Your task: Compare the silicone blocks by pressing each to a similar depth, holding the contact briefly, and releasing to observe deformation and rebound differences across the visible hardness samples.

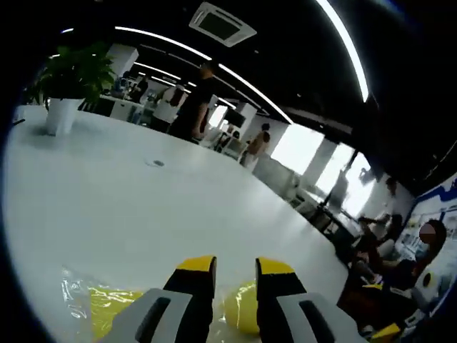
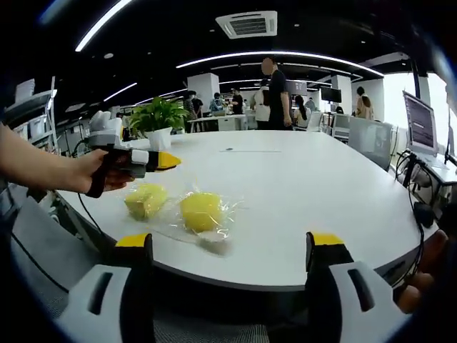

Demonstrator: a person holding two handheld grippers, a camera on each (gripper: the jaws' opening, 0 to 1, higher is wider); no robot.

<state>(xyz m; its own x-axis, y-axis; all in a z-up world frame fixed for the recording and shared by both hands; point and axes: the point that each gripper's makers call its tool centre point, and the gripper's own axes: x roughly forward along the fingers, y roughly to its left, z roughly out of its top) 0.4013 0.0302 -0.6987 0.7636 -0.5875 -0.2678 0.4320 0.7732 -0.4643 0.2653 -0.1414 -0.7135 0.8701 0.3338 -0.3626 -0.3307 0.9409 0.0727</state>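
On the white table [image 2: 300, 207], near its front edge, two yellow blocks [image 2: 201, 211] are seen in clear wrap [image 2: 214, 239], side by side and slightly apart. From the right gripper view, the right gripper [image 2: 230, 250] is held off the table with jaws wide apart and nothing between them. The left gripper [image 2: 161, 160] is seen there gripped in a hand [image 2: 107, 171] above the left block [image 2: 146, 199]. From the left gripper view, its jaws are narrowly parted, with a block [image 1: 243, 311] below them; contact cannot be told. A plant [image 1: 71, 78] and standing people [image 1: 200, 100] are seen beyond.
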